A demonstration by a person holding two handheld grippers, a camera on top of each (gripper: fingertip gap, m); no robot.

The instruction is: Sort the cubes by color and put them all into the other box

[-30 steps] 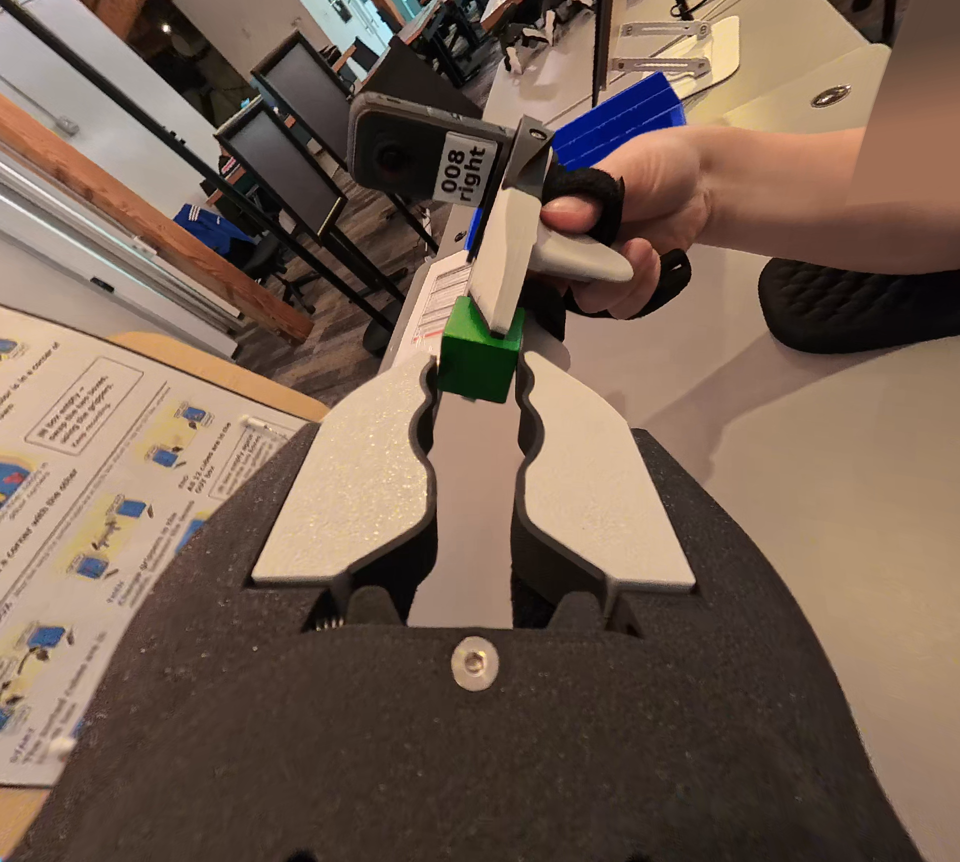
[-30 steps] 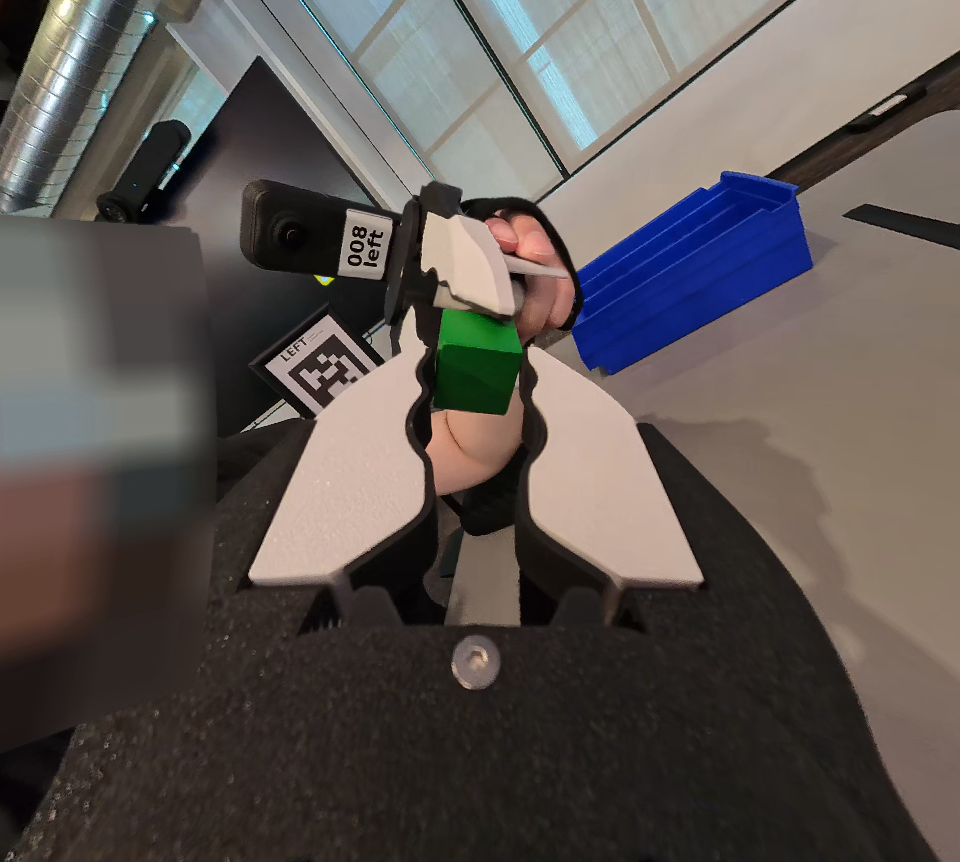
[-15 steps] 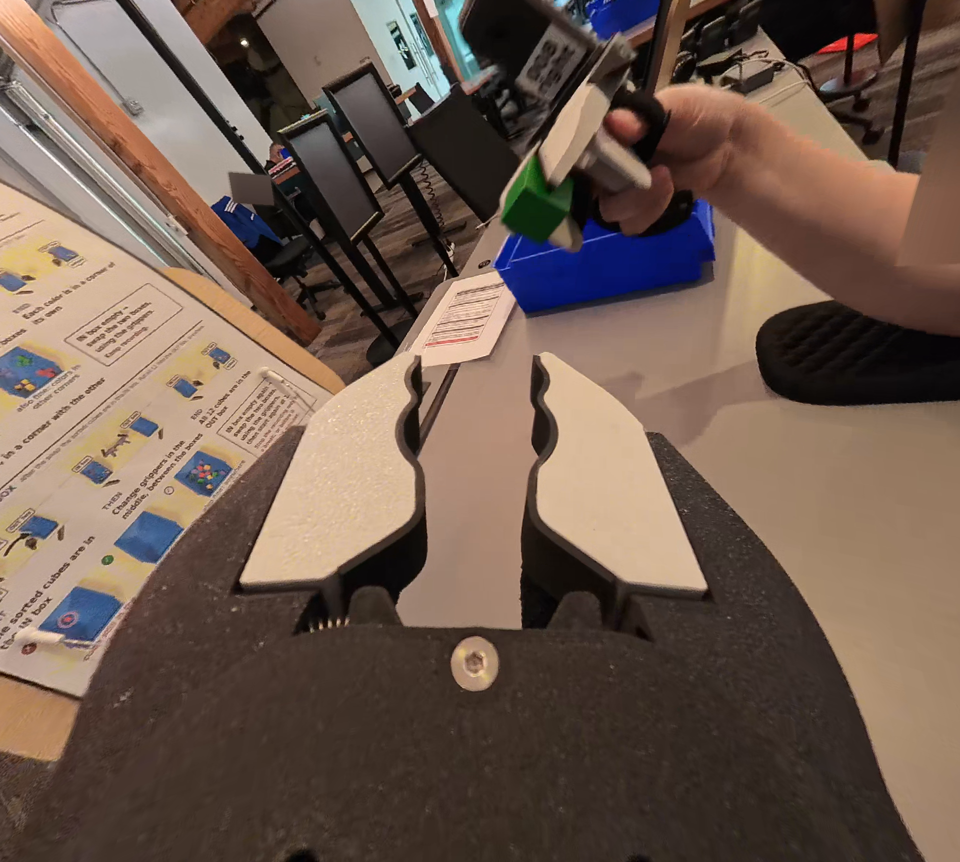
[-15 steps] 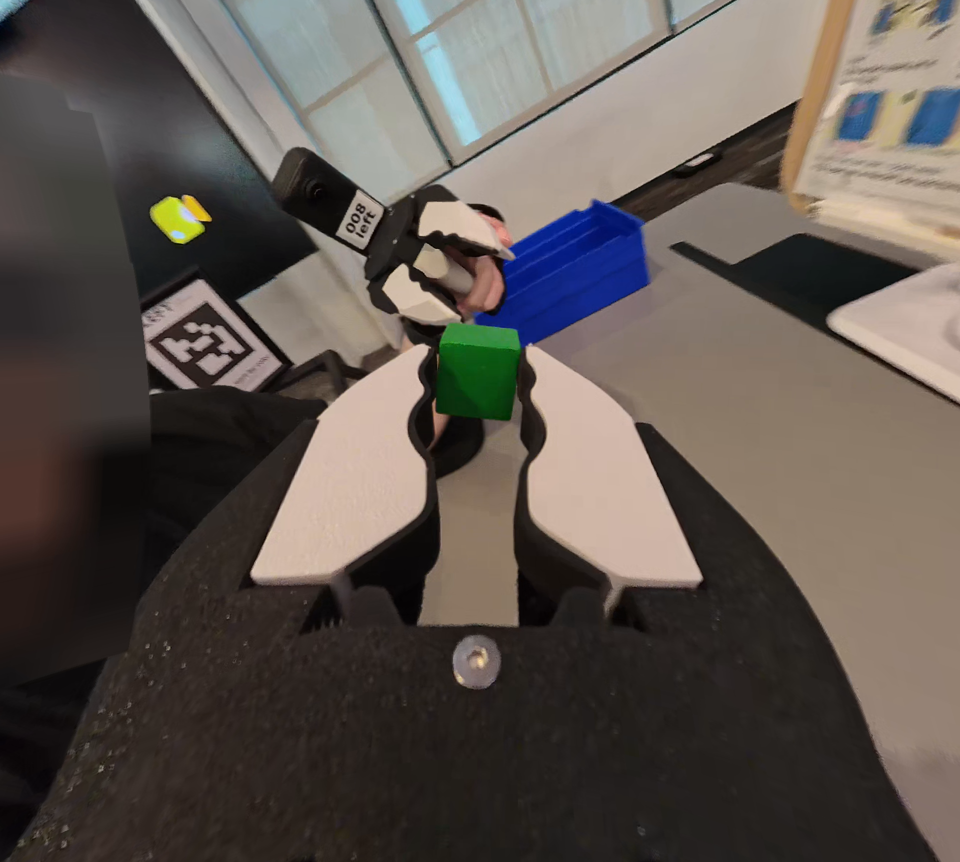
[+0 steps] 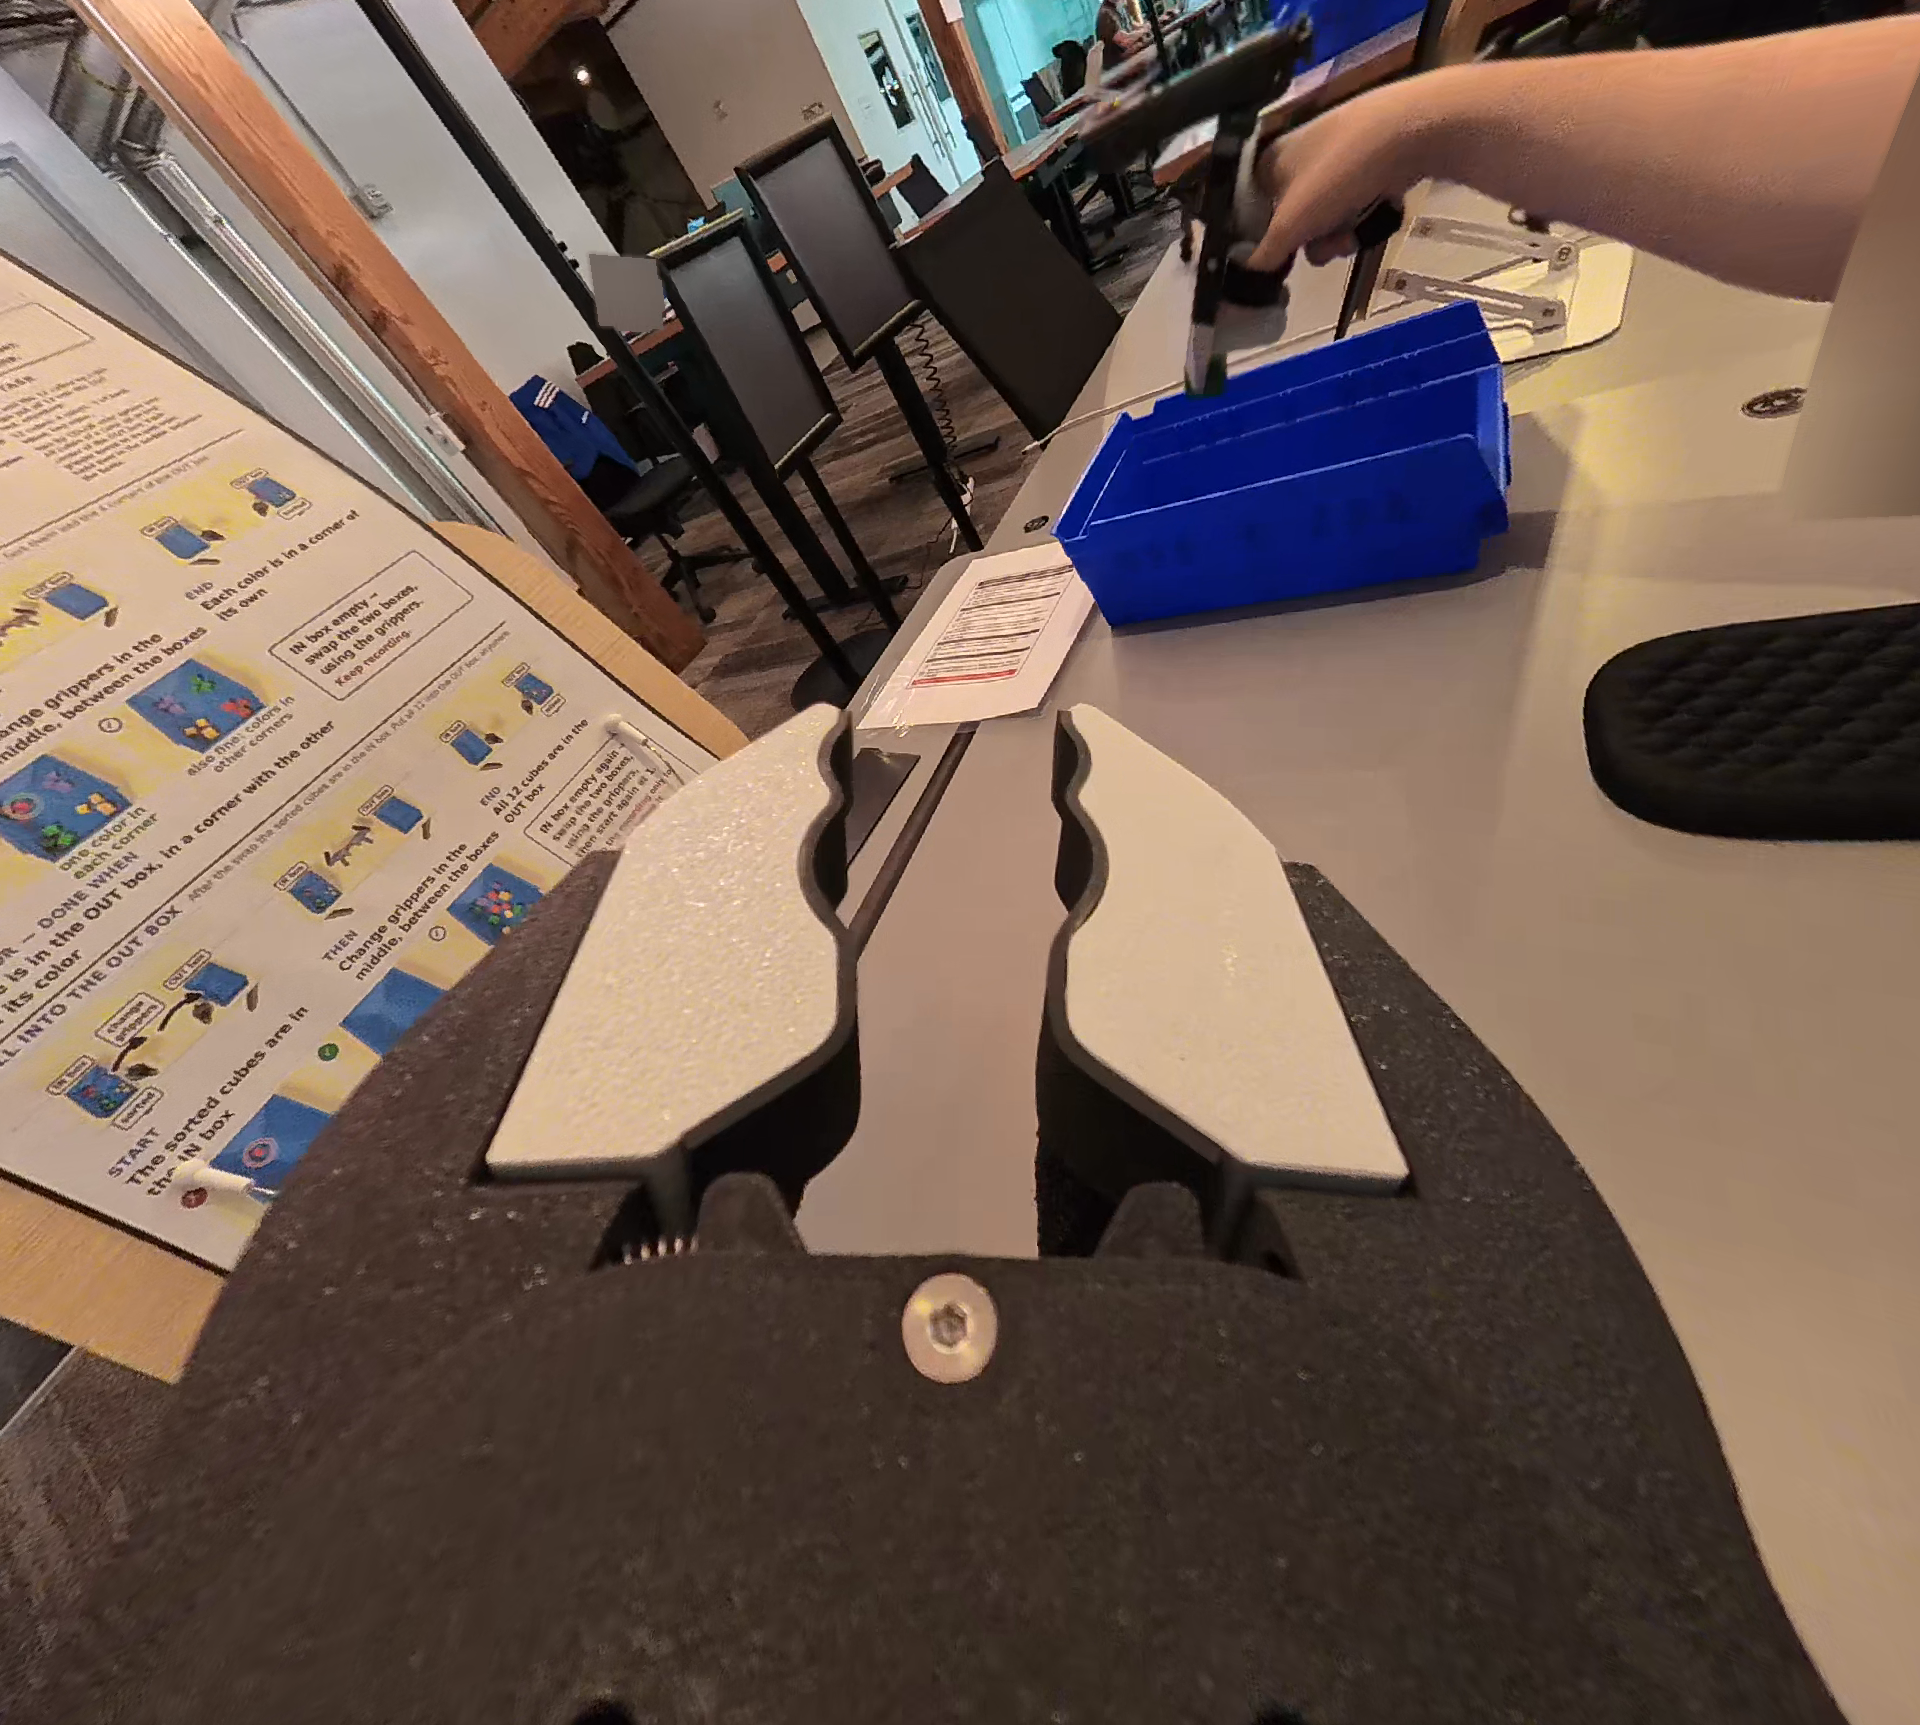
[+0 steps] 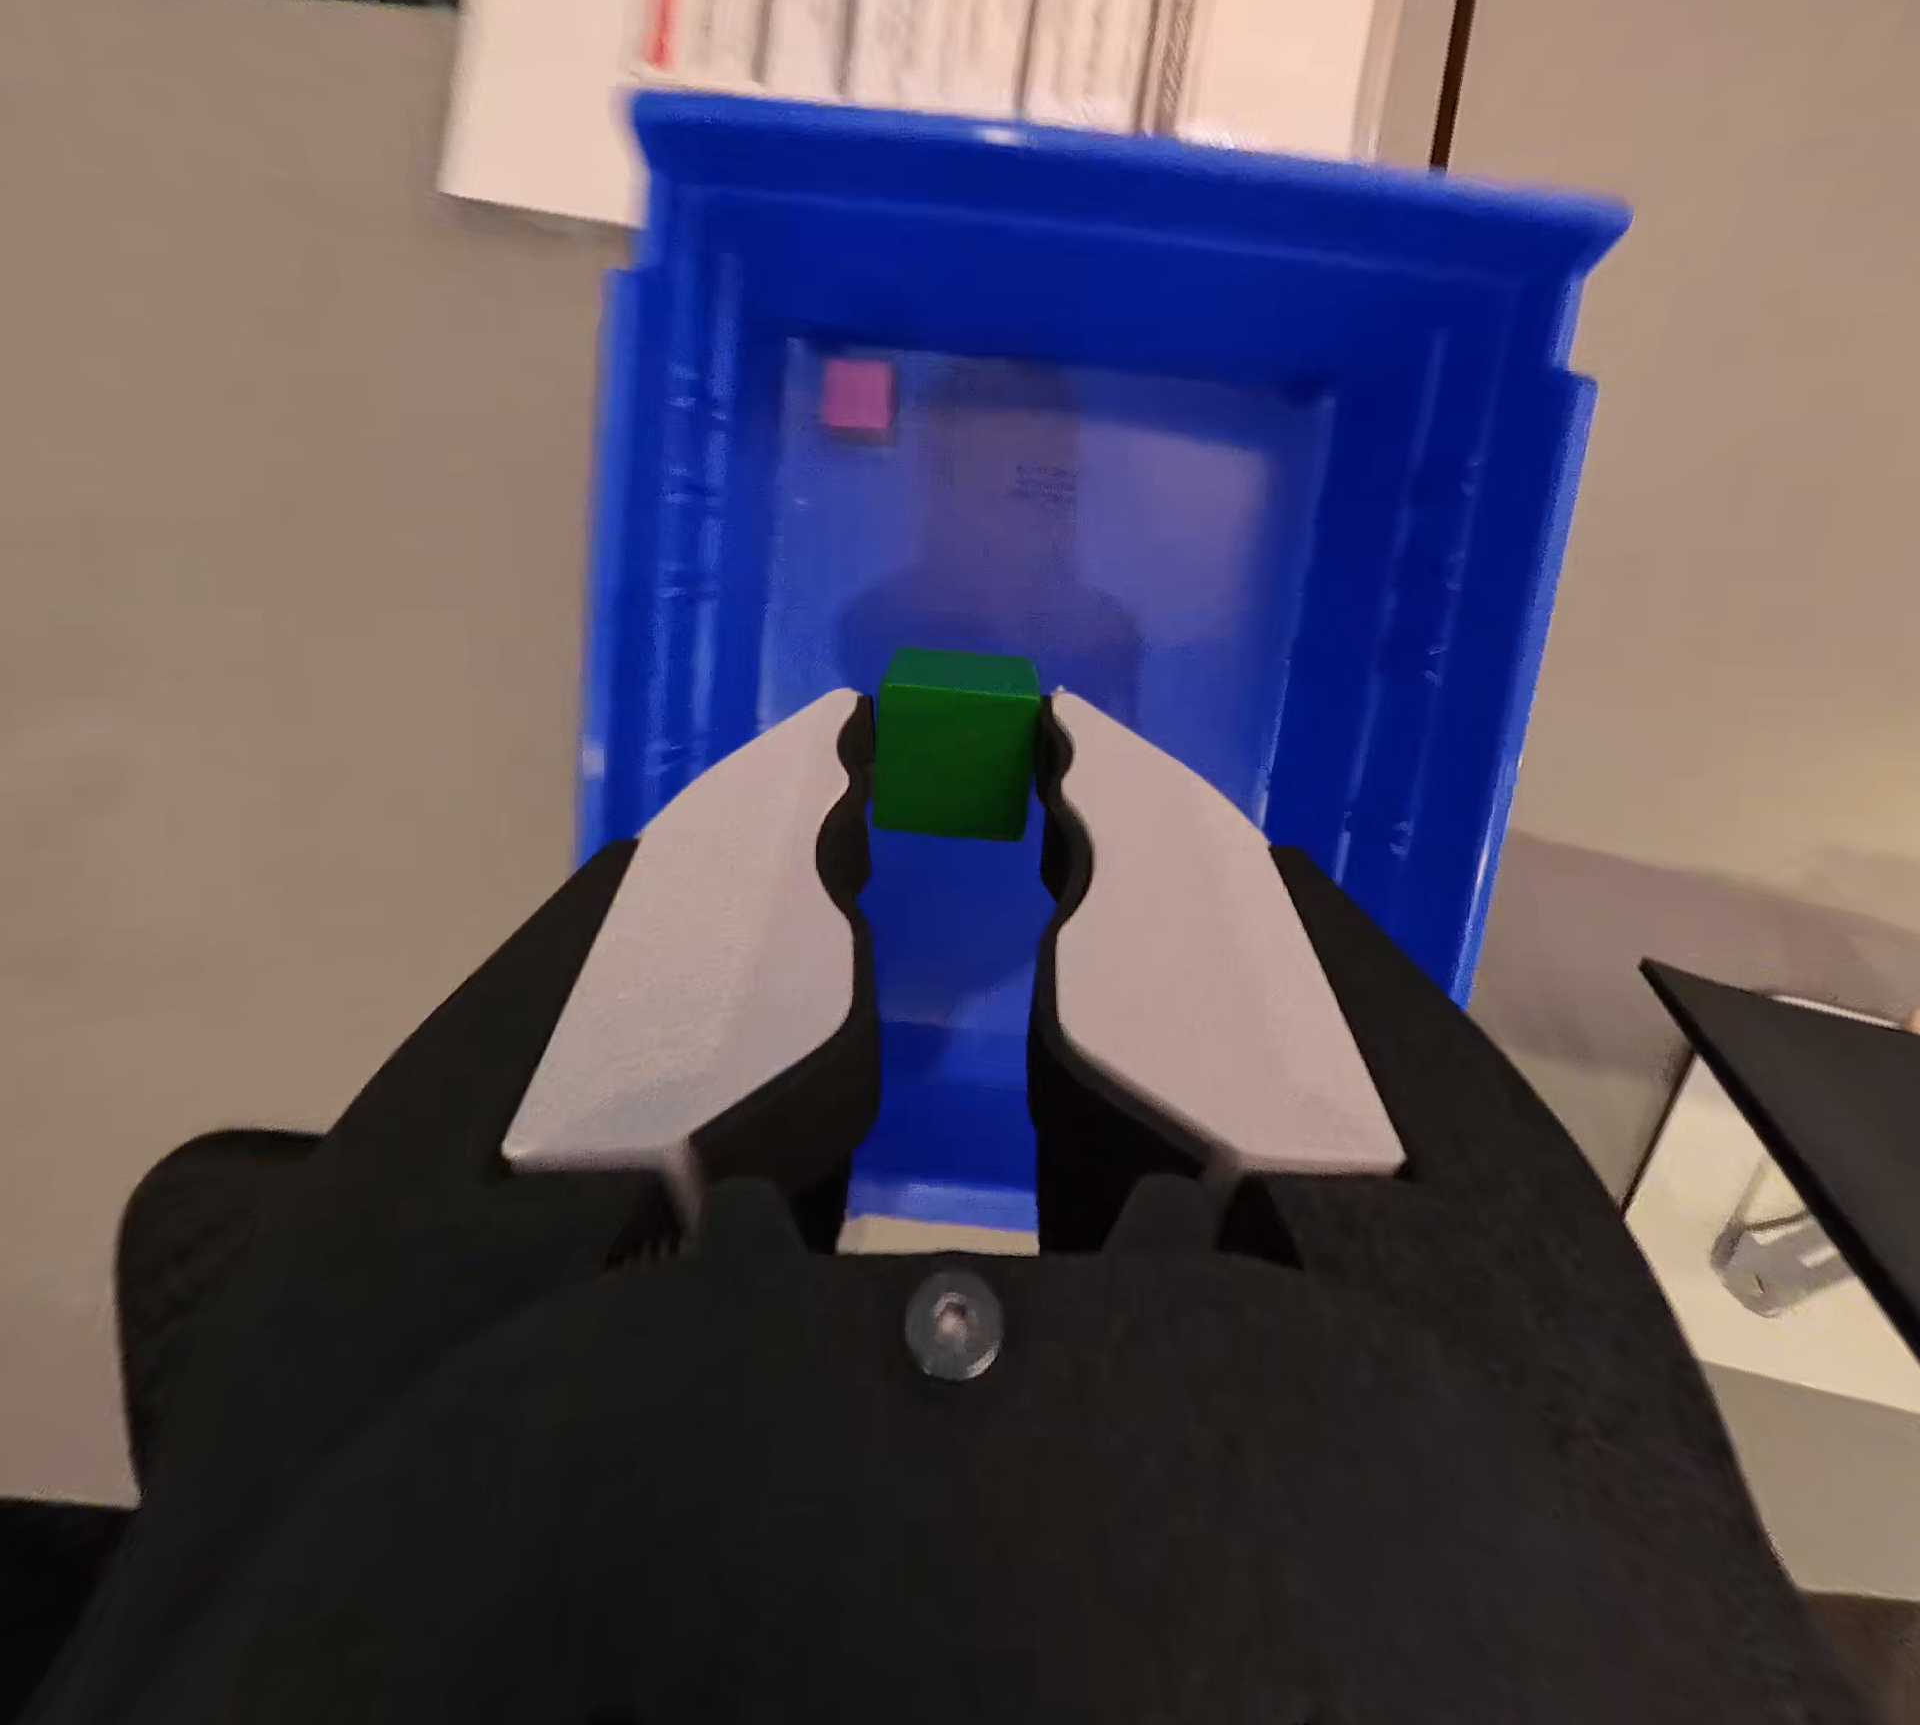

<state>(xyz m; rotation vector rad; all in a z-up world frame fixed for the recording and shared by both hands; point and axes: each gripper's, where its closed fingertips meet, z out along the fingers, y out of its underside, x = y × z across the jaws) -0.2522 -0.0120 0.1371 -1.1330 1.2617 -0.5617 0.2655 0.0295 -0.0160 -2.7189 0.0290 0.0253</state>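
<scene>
My right gripper is shut on a green cube and holds it above the open blue box, pointing down into it. A purple cube lies in the box's far left corner. In the left wrist view the same blue box stands on the grey table, and the right gripper hangs over its far rim, held by a hand. My left gripper is open and empty, low over the table, well short of the box.
A white printed sheet lies on the table next to the box. A black padded mat lies at the right. An instruction board leans at the left. A white base plate lies behind the box.
The green cube passed from my left gripper to my right. The right gripper then swung away and now points down over the blue box. My left gripper opened and drew back.
</scene>
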